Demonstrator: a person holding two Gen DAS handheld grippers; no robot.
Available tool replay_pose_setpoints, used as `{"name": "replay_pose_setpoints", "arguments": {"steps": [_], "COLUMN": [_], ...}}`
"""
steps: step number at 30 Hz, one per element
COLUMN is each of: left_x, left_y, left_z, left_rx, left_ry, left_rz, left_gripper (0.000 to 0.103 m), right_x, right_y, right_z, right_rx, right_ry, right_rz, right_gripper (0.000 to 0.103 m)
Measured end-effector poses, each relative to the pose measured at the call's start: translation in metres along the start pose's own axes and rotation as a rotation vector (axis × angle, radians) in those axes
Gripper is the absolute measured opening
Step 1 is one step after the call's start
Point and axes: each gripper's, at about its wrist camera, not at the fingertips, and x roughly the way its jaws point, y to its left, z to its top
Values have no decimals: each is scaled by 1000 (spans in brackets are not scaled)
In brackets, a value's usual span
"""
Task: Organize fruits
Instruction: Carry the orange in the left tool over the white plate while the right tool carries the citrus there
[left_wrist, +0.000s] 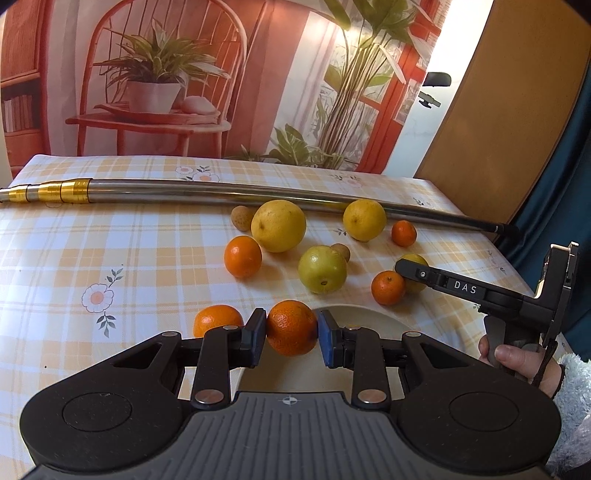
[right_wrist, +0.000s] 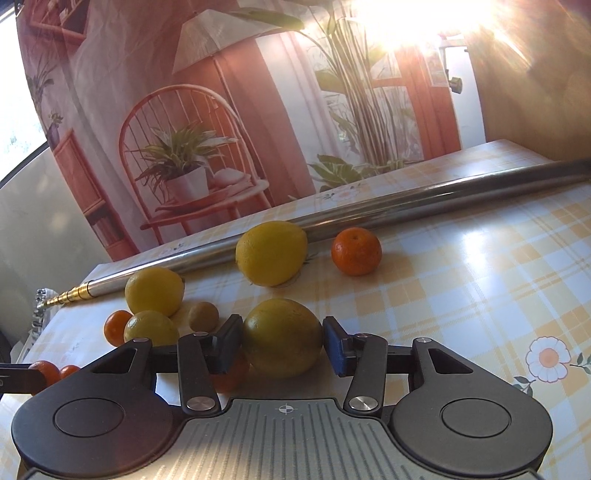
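My left gripper is shut on an orange, both blue pads pressing its sides, just over the near left rim of a cream plate. A second orange lies on the cloth just left of it. My right gripper is shut on a yellow-green citrus, which fills the gap between its pads. In the left wrist view one of its black fingers crosses that yellow fruit, beside a tangerine.
Loose on the checked tablecloth are a big yellow citrus, a lemon, a green-yellow fruit, an orange and a small tangerine. A long metal pole lies behind them. A hand holds the right gripper.
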Motion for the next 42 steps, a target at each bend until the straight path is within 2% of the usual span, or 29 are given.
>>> {"name": "replay_pose_setpoints", "arguments": {"steps": [10, 17, 28, 33, 42], "left_x": [-5, -9, -15, -19, -26], "left_y": [-3, 2, -2, -6, -15], "left_z": [-7, -19, -30, -38, -52], "left_rx": [20, 12, 12, 24, 58], "left_ry": [38, 87, 111, 123, 136], "left_rz": [3, -8, -4, -4, 16], "left_gripper": [32, 32, 32, 32, 32], "right_x": [-8, -30, -66, -79, -94], "right_y": [2, 7, 42, 57, 86], "right_z": [1, -2, -5, -15, -40], "right_rx": [4, -18, -93, -120, -220], "right_ry": [0, 8, 37, 77, 160], "right_rz": [-59, -61, 17, 55, 57], "right_gripper": [43, 43, 43, 43, 43]}}
